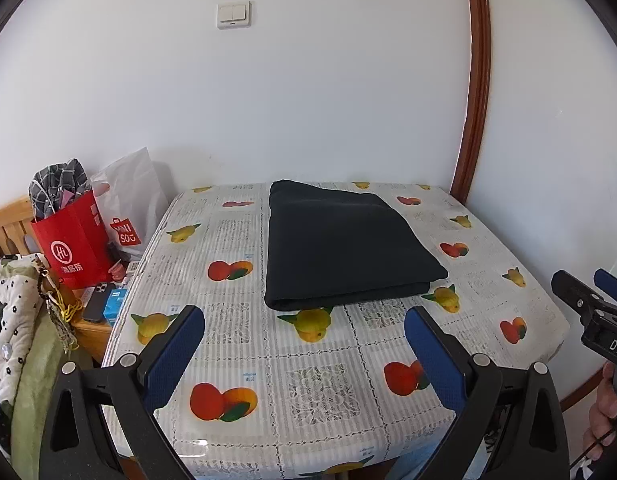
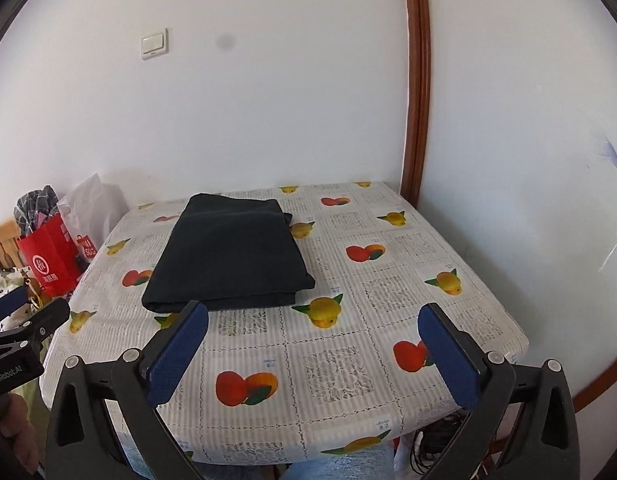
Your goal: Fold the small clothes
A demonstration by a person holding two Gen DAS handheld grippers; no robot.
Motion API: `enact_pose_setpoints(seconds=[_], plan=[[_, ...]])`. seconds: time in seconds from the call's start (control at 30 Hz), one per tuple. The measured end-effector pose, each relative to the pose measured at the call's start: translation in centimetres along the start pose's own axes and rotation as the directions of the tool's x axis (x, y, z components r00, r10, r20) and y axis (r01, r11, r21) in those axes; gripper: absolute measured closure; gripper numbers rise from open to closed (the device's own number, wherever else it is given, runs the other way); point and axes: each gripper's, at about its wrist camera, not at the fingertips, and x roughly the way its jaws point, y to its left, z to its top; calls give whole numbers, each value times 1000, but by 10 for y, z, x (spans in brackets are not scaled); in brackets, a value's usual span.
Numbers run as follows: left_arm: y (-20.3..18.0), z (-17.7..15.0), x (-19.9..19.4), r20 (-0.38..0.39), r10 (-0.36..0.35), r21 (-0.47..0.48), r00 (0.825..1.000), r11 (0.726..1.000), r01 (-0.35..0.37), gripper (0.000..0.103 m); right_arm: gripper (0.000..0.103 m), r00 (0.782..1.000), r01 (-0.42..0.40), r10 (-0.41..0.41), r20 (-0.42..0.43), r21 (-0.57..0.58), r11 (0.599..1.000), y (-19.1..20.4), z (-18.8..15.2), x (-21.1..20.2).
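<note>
A dark folded garment [image 1: 344,244] lies flat on the table with the fruit-print cloth [image 1: 328,384], toward its far side. It also shows in the right wrist view [image 2: 232,252]. My left gripper [image 1: 304,336] is open and empty, held above the table's near part, short of the garment. My right gripper [image 2: 314,336] is open and empty too, above the table's near edge, to the right of the garment. The right gripper shows at the right edge of the left wrist view [image 1: 588,300]; the left gripper shows at the left edge of the right wrist view [image 2: 24,320].
The table [image 2: 388,300] stands in a corner against white walls with a brown door frame [image 1: 476,80]. Left of it, a red paper bag [image 1: 72,244], a white shopping bag [image 1: 128,200], a phone [image 1: 98,300] on a wooden stand, and bedding [image 1: 12,340].
</note>
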Motion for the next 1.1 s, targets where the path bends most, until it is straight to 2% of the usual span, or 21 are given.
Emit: enact_pose_setpoints(seconds=[0.27, 1.1], plan=[[6, -4, 1, -12, 0, -7, 1000, 1000, 0, 2, 0, 1000, 27, -27, 11, -11, 1000, 0, -3, -4], [17, -11, 9, -45, 7, -18, 999, 1000, -8, 2, 0, 999, 36, -36, -1, -34, 999, 9, -7, 5]])
